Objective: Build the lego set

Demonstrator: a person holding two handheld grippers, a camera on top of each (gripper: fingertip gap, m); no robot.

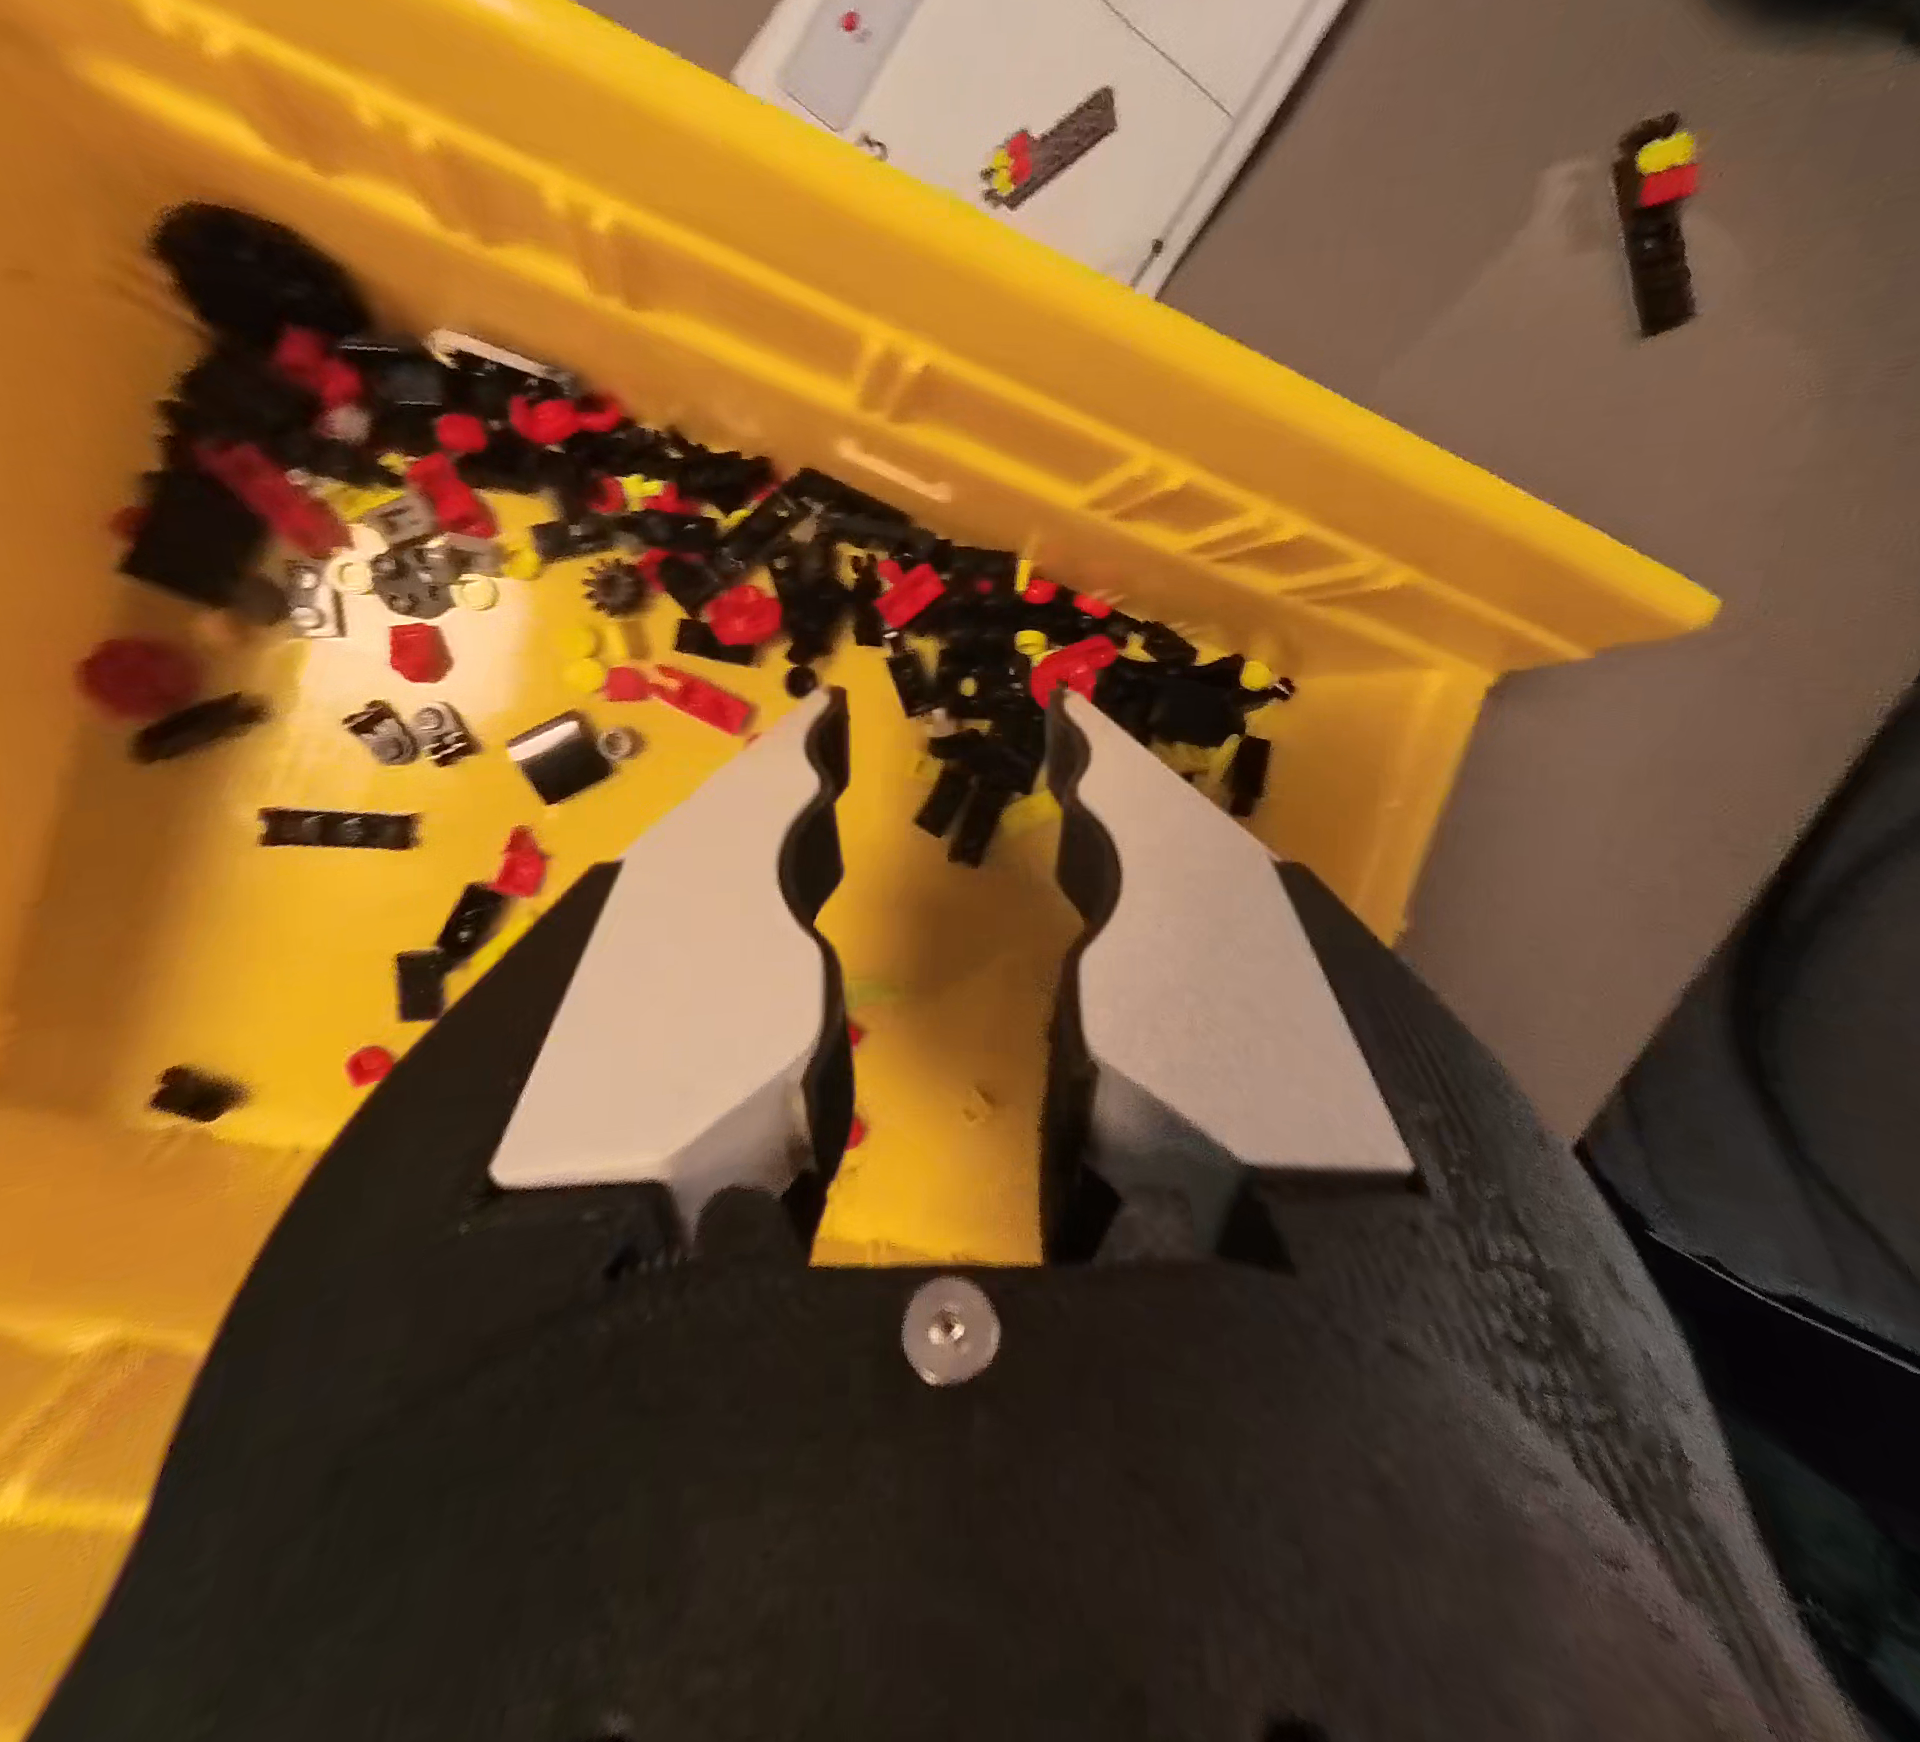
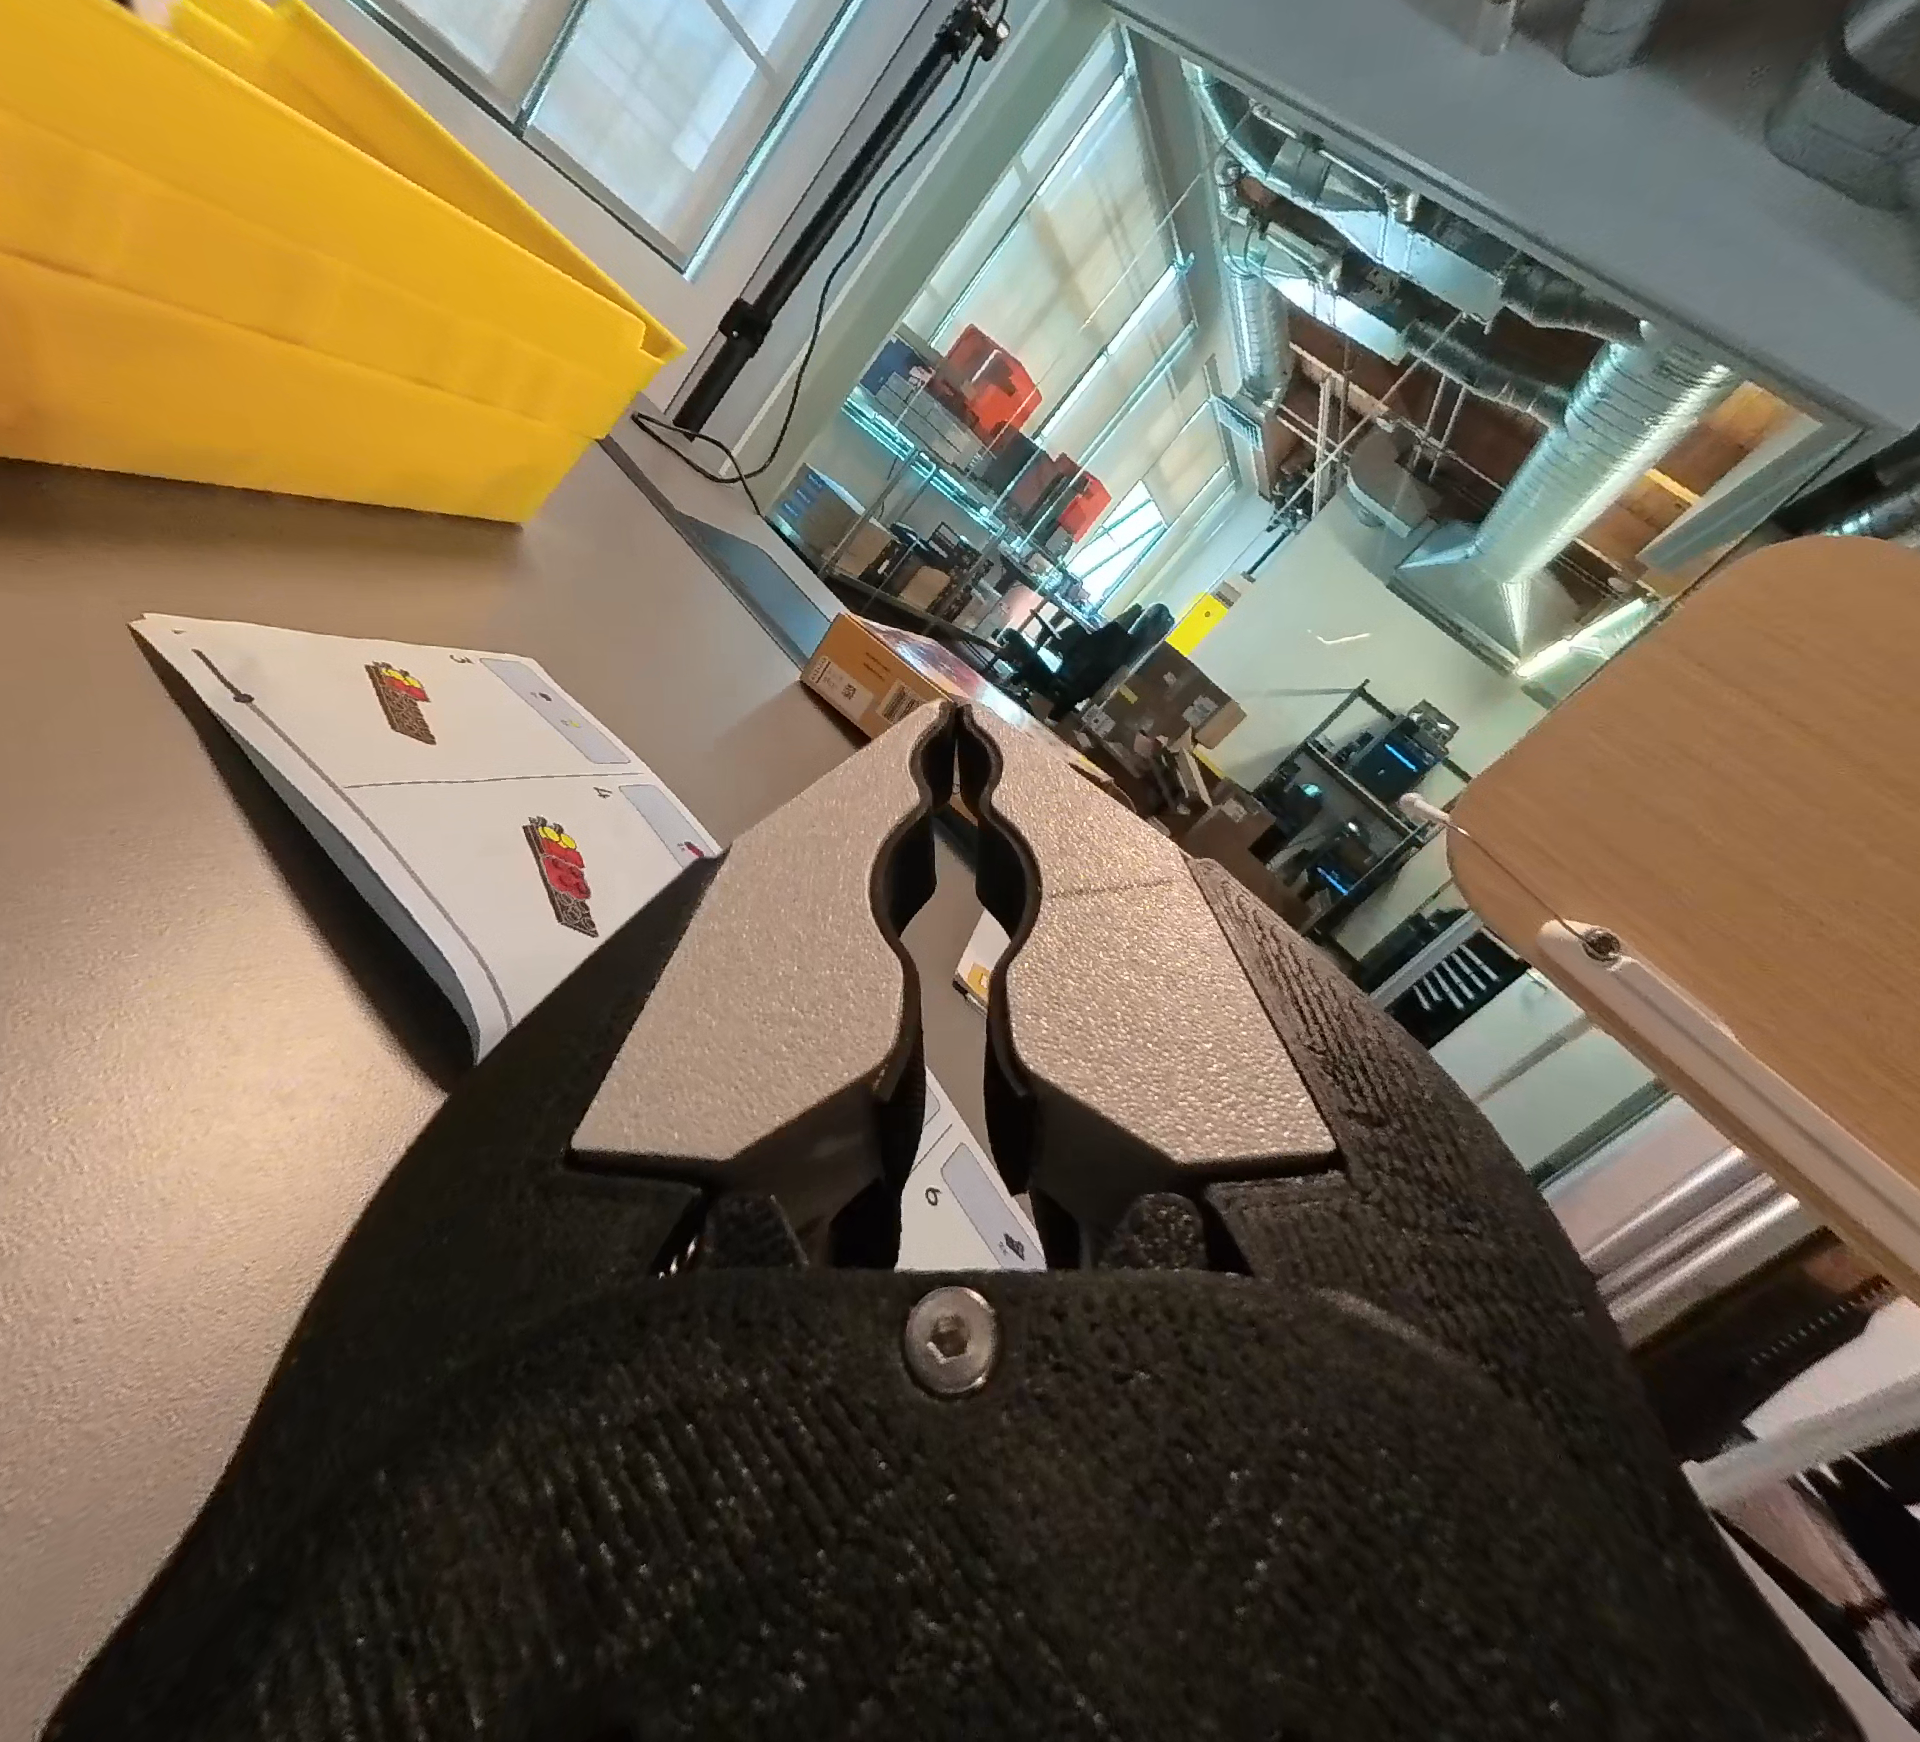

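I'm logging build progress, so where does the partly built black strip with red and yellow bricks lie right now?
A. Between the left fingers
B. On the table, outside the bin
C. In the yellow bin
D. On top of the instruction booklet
B: in the left wrist view the strip lies on the bare table, clear of the bin and the booklet, while the left gripper hangs open and empty over the bin.
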